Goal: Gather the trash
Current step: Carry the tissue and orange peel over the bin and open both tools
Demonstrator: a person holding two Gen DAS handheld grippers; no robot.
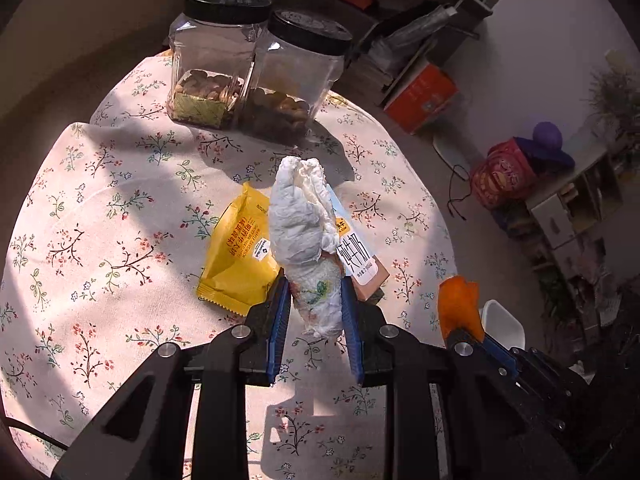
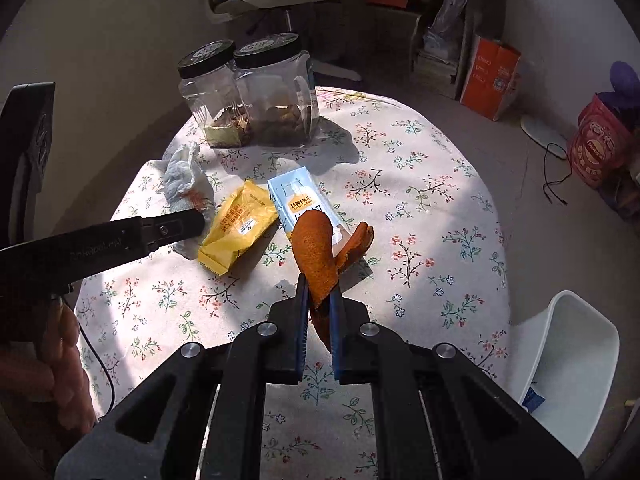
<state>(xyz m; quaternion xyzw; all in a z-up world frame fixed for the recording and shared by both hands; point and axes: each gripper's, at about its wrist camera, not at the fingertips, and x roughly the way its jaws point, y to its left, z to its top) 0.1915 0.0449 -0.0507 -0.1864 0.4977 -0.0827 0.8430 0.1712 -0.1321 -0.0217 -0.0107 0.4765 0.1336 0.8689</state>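
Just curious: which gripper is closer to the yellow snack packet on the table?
Left. The left gripper, clamping a crumpled tissue, hangs just beside the yellow packet. The right gripper, holding orange peel, is farther off.

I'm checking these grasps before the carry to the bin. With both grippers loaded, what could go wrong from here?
The left gripper pinches only the lower end of the crumpled tissue, so the loose top might flop or tear free. The right gripper clamps one edge of the orange peel; its dangling lobe could snag the milk carton or break off.
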